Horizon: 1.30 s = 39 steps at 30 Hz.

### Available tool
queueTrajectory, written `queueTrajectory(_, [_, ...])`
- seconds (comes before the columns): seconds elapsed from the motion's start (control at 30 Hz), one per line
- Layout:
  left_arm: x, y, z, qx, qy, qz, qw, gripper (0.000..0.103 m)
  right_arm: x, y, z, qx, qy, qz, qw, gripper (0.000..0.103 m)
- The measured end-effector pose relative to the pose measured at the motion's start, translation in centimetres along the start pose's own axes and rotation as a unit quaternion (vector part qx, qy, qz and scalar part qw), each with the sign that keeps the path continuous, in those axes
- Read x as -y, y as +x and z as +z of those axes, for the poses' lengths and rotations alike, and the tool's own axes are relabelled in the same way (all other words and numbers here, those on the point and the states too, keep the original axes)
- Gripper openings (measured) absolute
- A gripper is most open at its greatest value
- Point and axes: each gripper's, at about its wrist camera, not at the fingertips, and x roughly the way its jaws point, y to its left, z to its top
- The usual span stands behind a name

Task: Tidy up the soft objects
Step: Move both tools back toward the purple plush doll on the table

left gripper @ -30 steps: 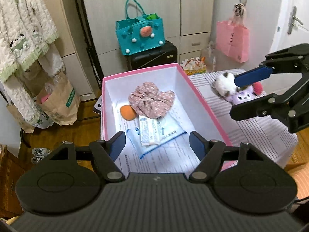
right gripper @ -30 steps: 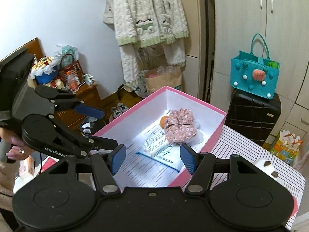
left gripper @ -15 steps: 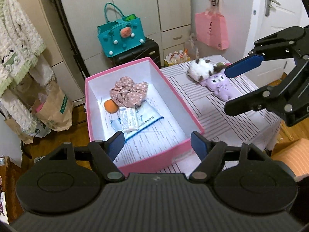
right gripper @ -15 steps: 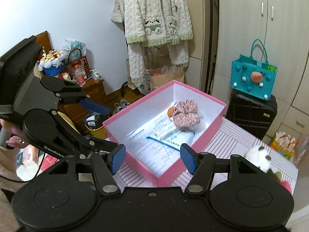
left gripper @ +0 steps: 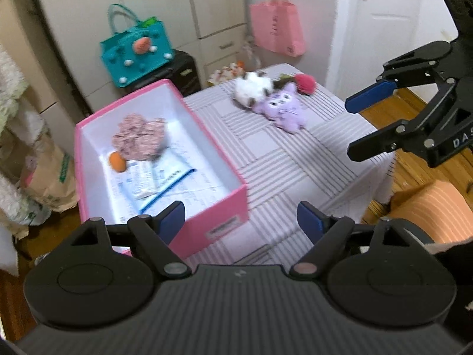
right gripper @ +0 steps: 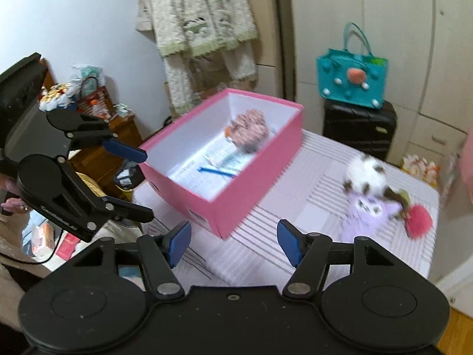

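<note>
A pink box (left gripper: 212, 204) (right gripper: 254, 192) stands on the striped table. Inside lie a pink scrunchie (left gripper: 139, 137) (right gripper: 248, 128), an orange ball (left gripper: 117, 162) and a blue-edged packet (left gripper: 159, 180). On the table beyond it lie a white-and-brown plush (left gripper: 254, 88) (right gripper: 365, 174), a purple plush (left gripper: 283, 108) (right gripper: 366, 213) and a red pompom (left gripper: 306, 82) (right gripper: 418, 219). My left gripper (left gripper: 241, 219) (right gripper: 142, 182) is open and empty above the box's near corner. My right gripper (right gripper: 233, 241) (left gripper: 353, 127) is open and empty, right of the table.
A teal bag (left gripper: 136, 50) (right gripper: 351, 78) sits on a black suitcase (right gripper: 359, 127) behind the table. A pink bag (left gripper: 276, 31) hangs on the wall. A fleece robe (right gripper: 204, 29) hangs at the left. A paper bag (left gripper: 50, 174) stands on the floor.
Both grippers have pulled back and swung right. The box has moved left in both views and the plush toys have come more into view. Both stay open and empty.
</note>
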Motion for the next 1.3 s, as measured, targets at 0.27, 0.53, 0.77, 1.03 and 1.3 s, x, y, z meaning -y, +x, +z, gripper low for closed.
queueTrajectory(0.27, [3.4, 3.1, 1.4, -0.015, 0.037, -0.043, 0.9983, 0.085, 3.0, -0.6, -4.0, 0.002, 0.020, -0.030, 0.999, 0.070])
queueTrajectory(0.53, [5.4, 6.2, 3.8, 0.010, 0.031, -0.086, 0.9957, 0.085, 6.1, 0.0, -5.9, 0.017, 0.017, -0.060, 0.998, 0.070])
queueTrajectory(0.77, [6.1, 9.3, 5.6, 0.022, -0.003, -0.122, 0.9923, 0.084, 8.9, 2.8, -7.0, 0.042, 0.013, -0.079, 0.996, 0.070])
queueTrajectory(1.03, [6.7, 13.6, 7.1, 0.036, -0.042, -0.128, 0.9902, 0.083, 11.6, 6.6, -7.4, 0.057, -0.001, -0.110, 0.992, 0.070])
queueTrajectory(1.3, [5.8, 18.0, 8.2, 0.047, -0.116, -0.144, 0.9816, 0.081, 13.5, 10.9, -8.2, 0.083, -0.006, -0.148, 0.985, 0.070])
